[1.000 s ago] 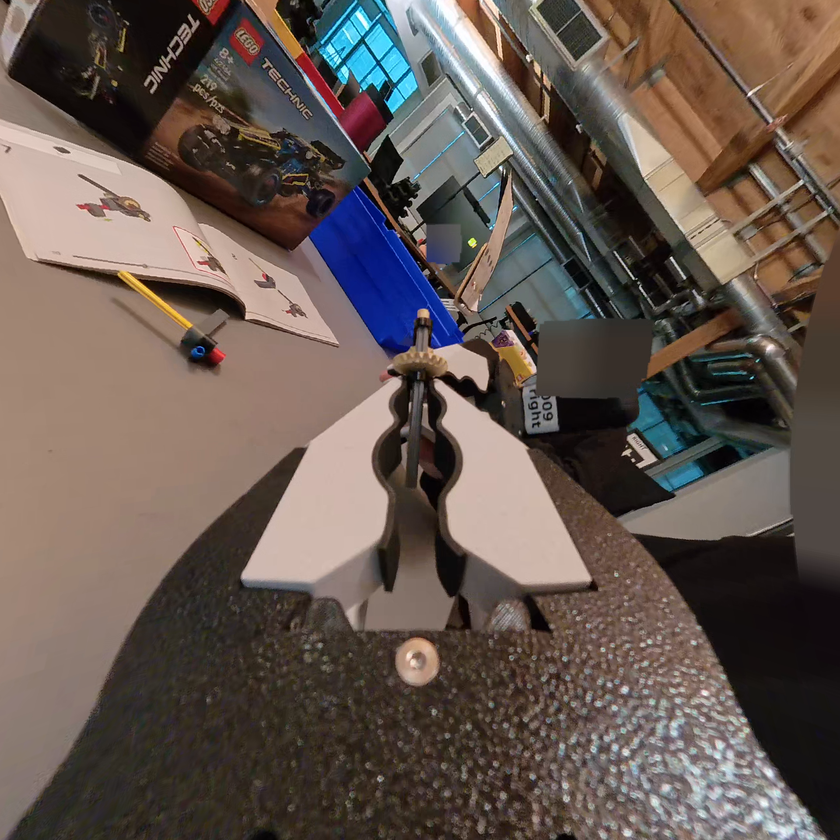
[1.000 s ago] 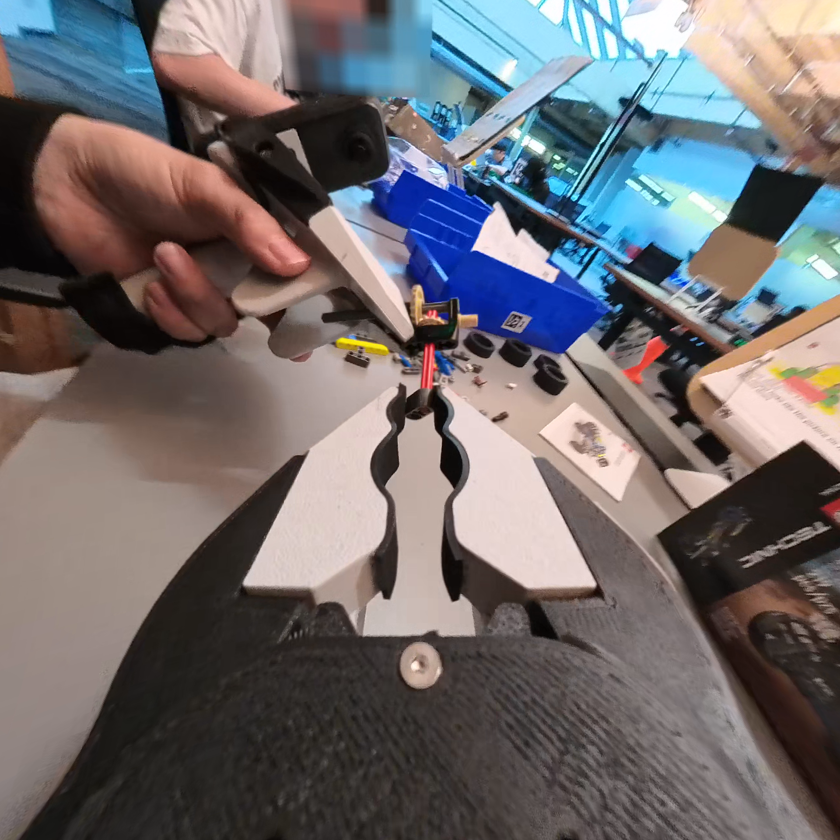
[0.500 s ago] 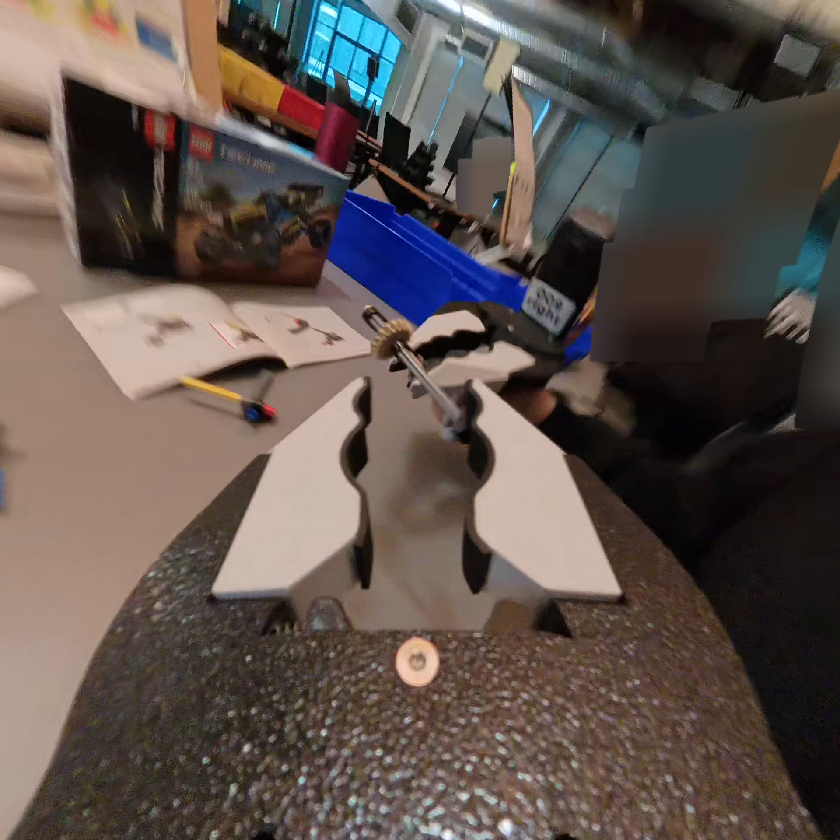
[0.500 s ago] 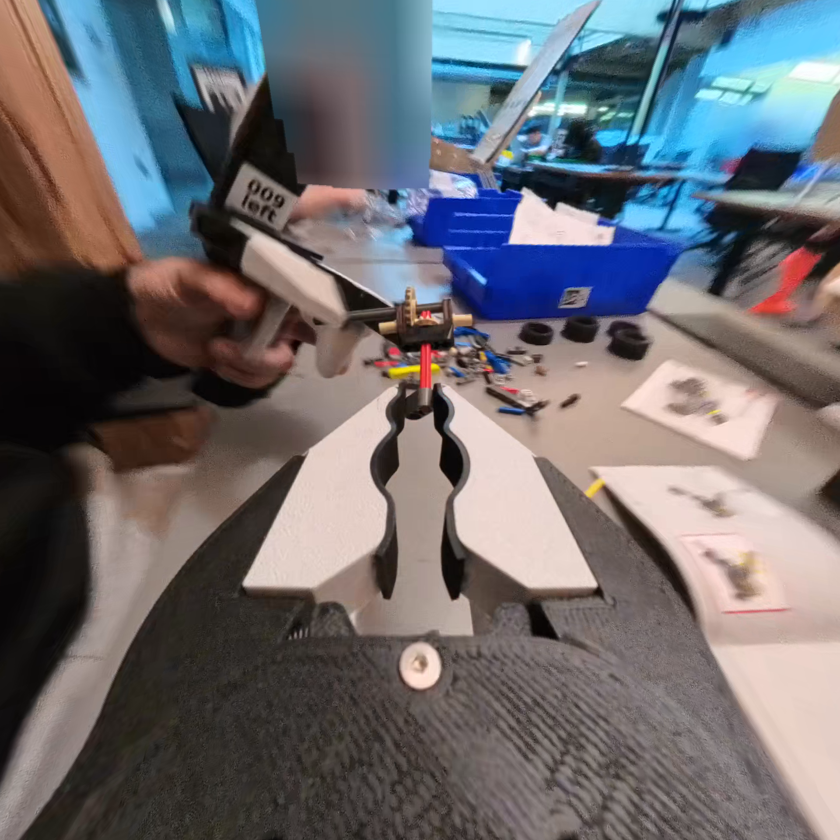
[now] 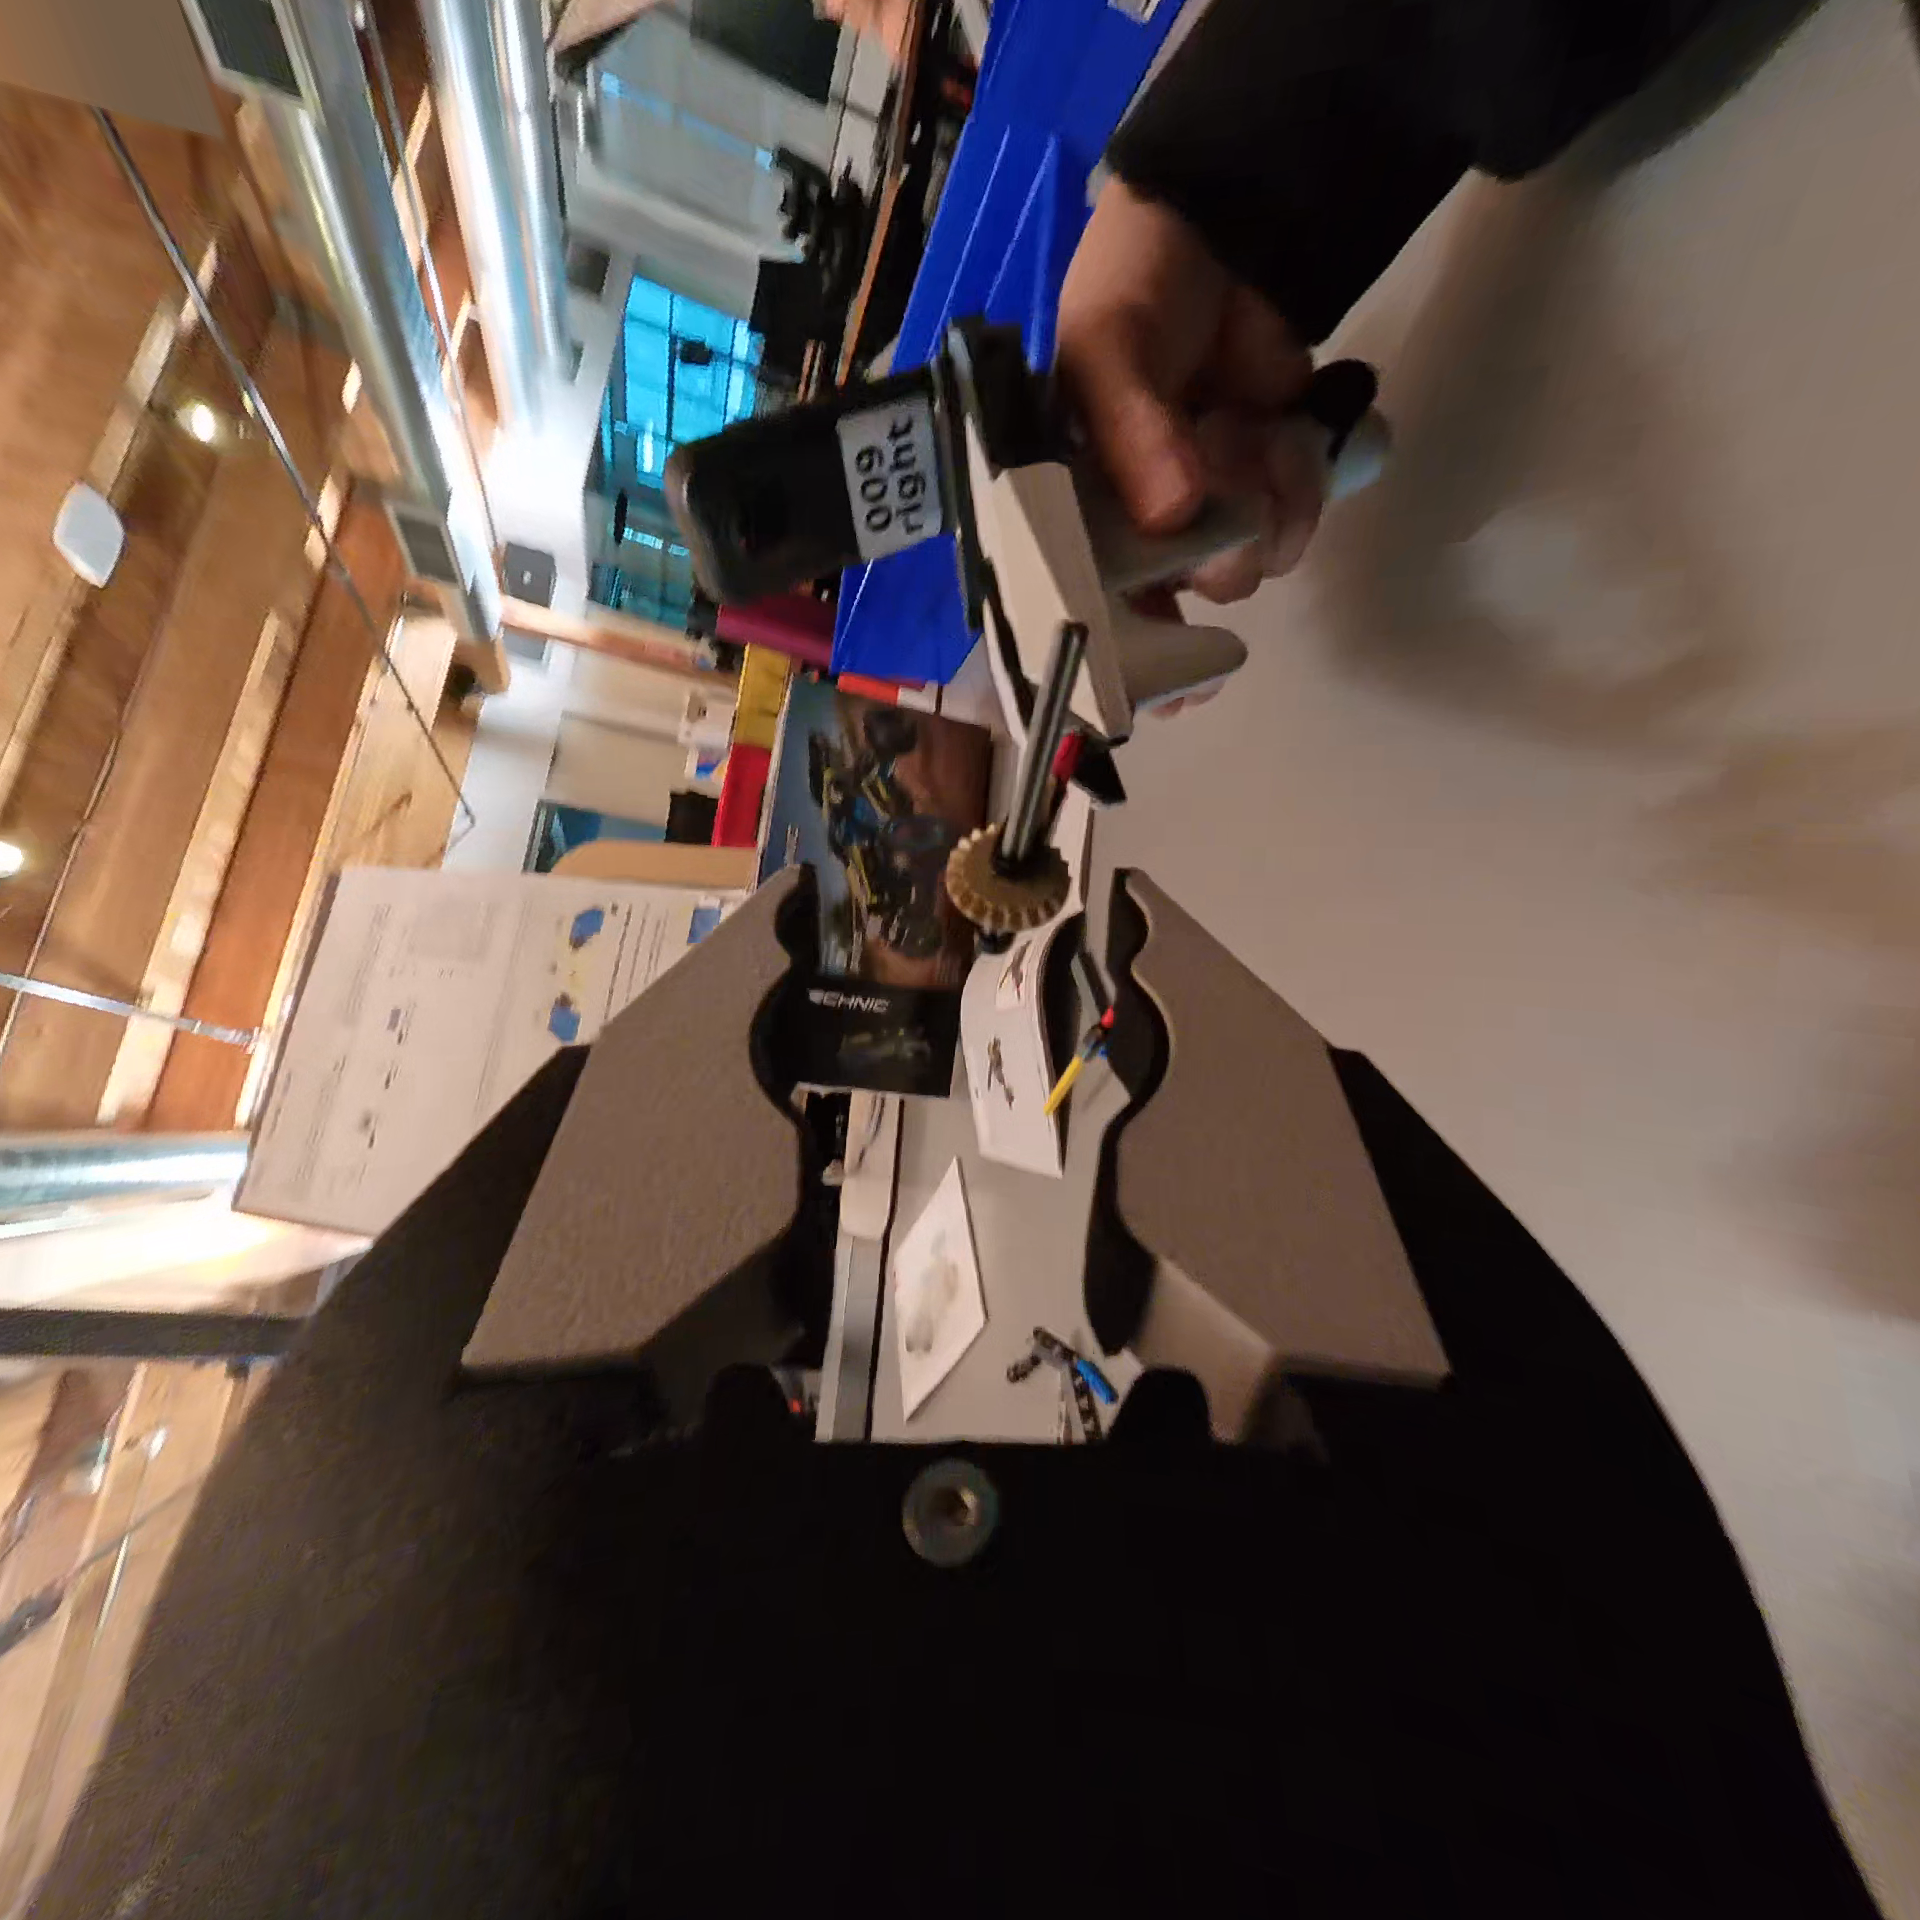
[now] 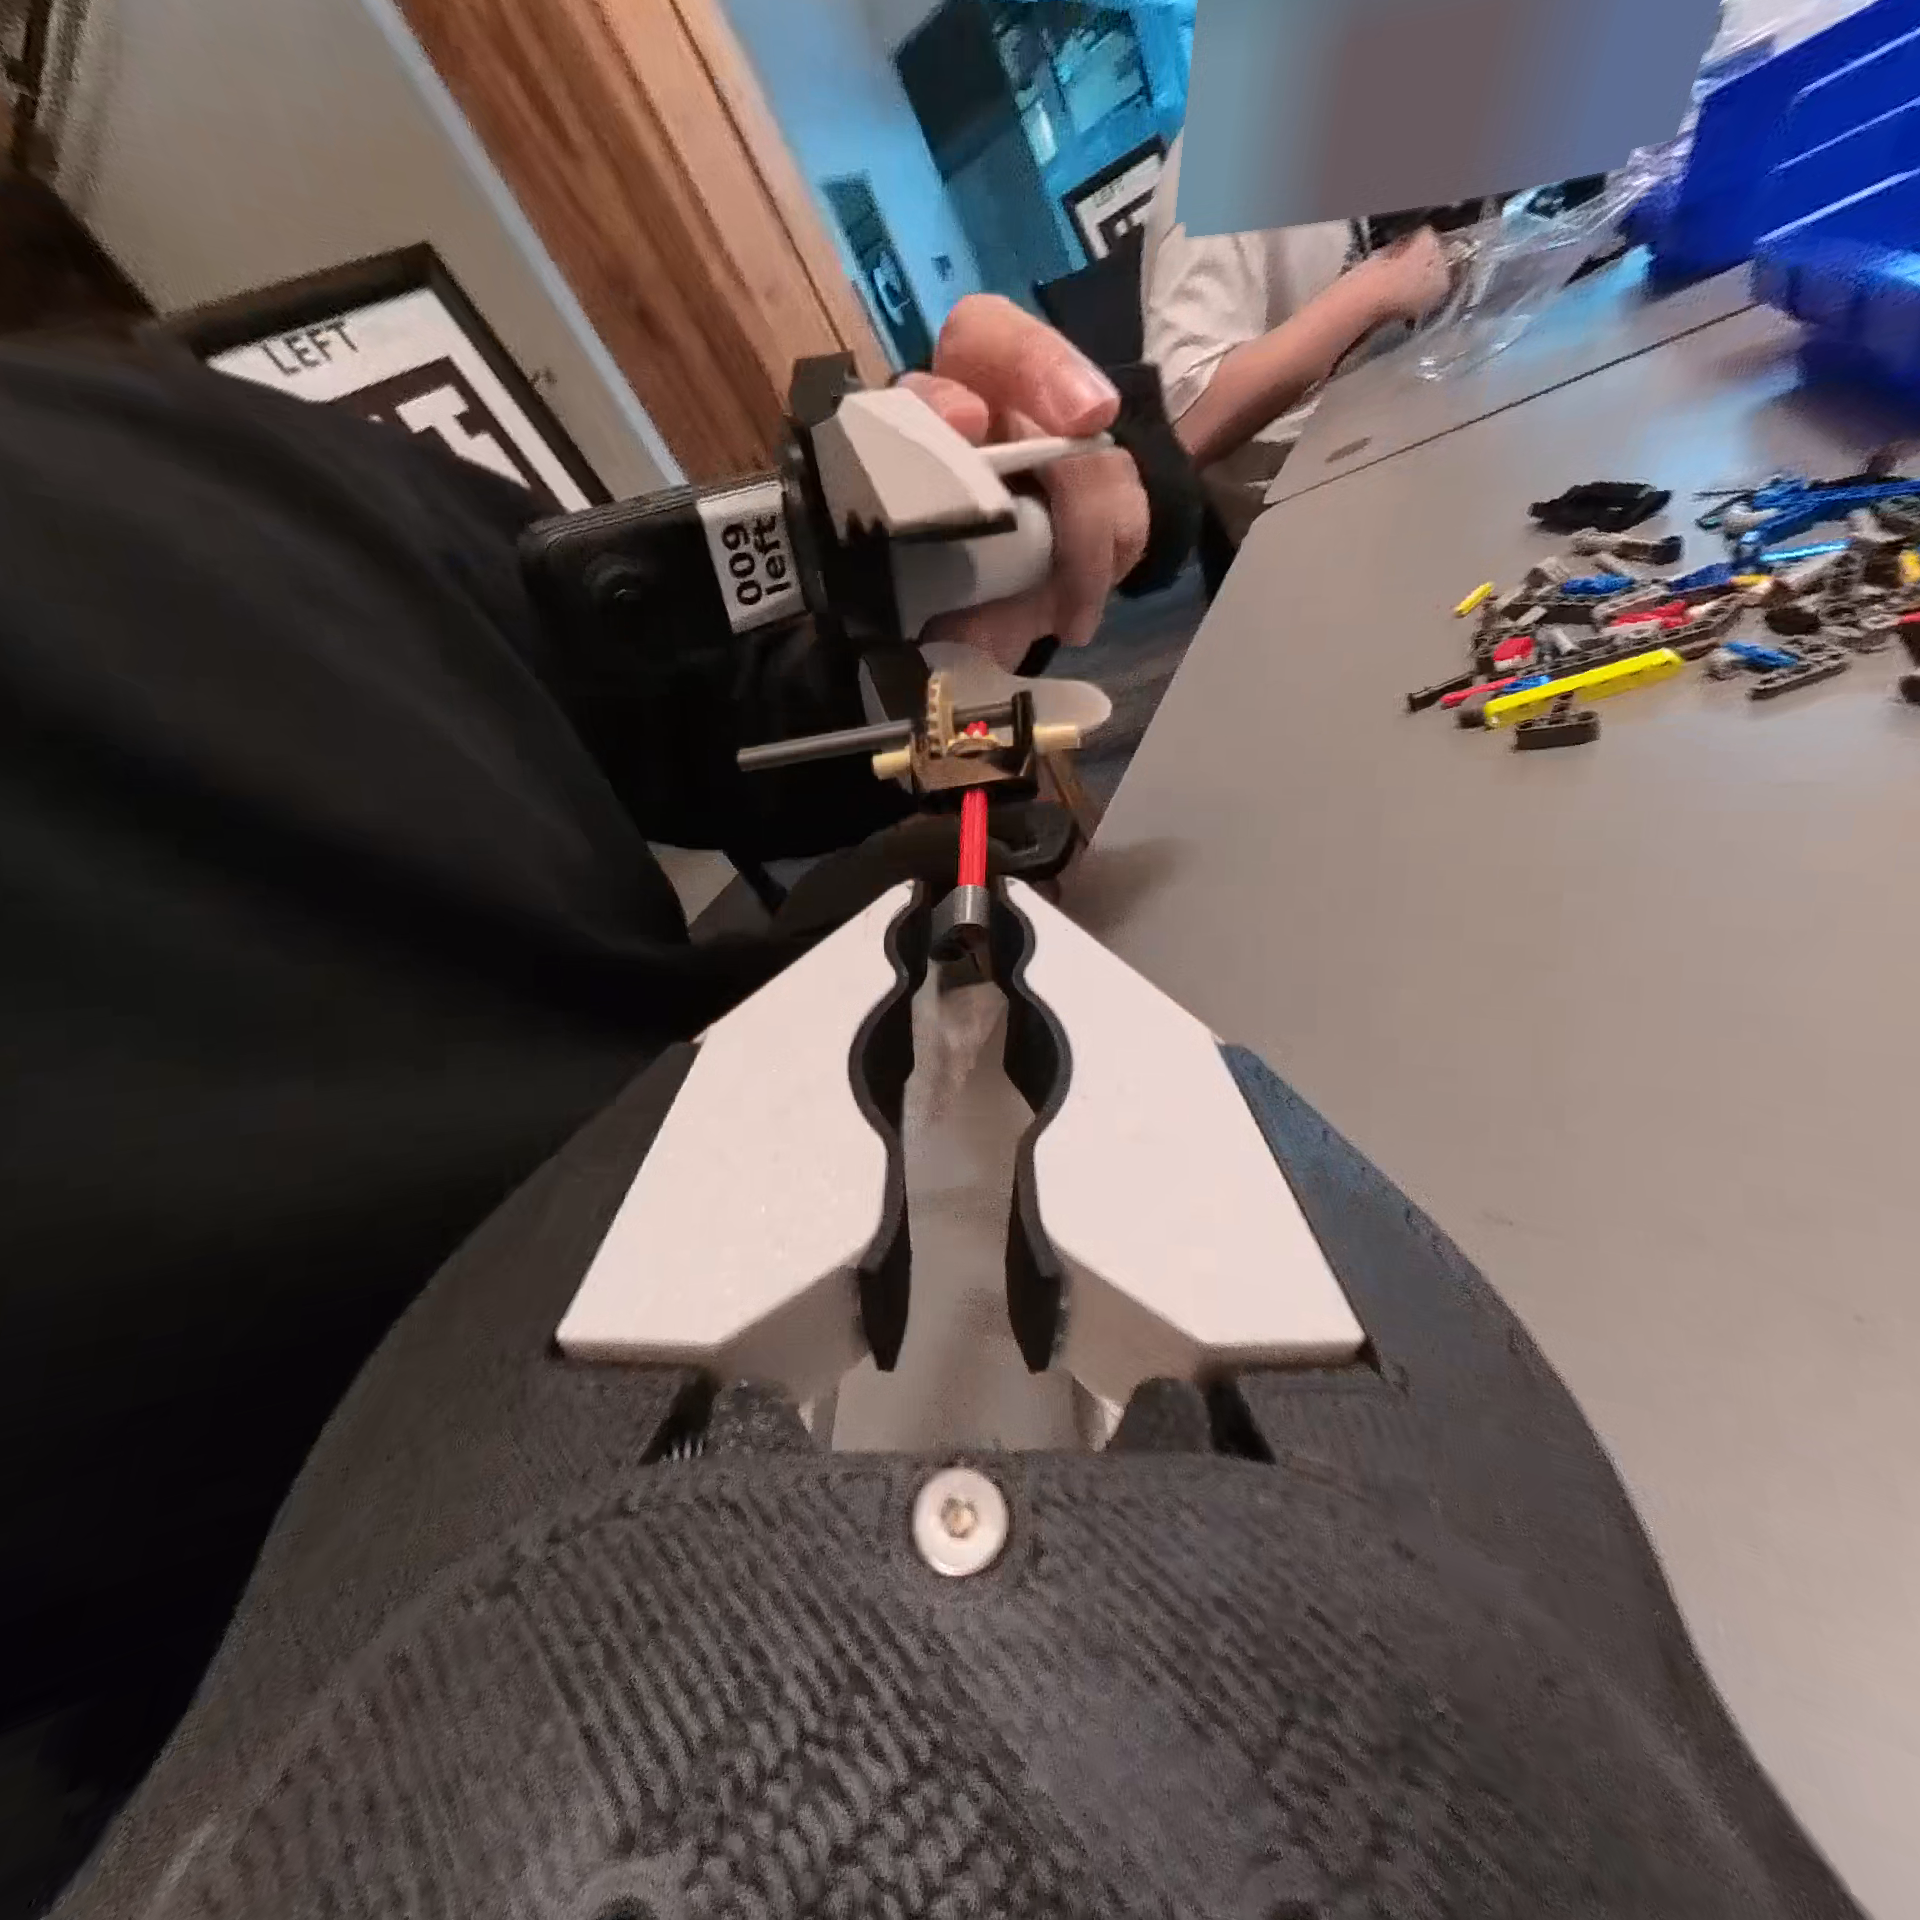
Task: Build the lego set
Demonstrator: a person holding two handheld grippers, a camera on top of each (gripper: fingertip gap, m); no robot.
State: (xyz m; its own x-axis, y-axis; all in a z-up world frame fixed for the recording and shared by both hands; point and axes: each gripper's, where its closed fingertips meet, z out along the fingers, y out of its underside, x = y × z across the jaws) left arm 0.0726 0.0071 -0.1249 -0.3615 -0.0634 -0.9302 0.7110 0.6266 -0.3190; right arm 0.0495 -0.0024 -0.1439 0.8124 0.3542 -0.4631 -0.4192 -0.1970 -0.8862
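My right gripper [image 6: 961,899] is shut on the dark grey bush [image 6: 964,914] at the end of a red axle [image 6: 972,831]. The axle carries a small black frame [image 6: 971,764] with a tan gear [image 6: 940,717] and a black axle [image 6: 821,750] through it. My left gripper [image 5: 961,888] is open and empty. The tan gear [image 5: 1000,883] and black axle [image 5: 1044,743] hang just beyond its fingertips. A hand [image 5: 1174,416] holds the right gripper's handle. The left gripper's body [image 6: 904,520] sits behind the assembly.
A pile of loose Lego parts [image 6: 1662,623] with a yellow beam [image 6: 1579,686] lies on the grey table [image 6: 1558,1143]. Blue bins [image 6: 1818,156] stand behind it. The set's box [image 5: 894,831] and an open booklet [image 5: 1013,1049] lie farther off. A person in white [image 6: 1247,312] sits across. Both grippers' tips are close together, under 4 cm apart.
My left gripper has opened and let go of the black axle with the gear, then rolled over. The right gripper keeps its hold on the red axle and has swung left.
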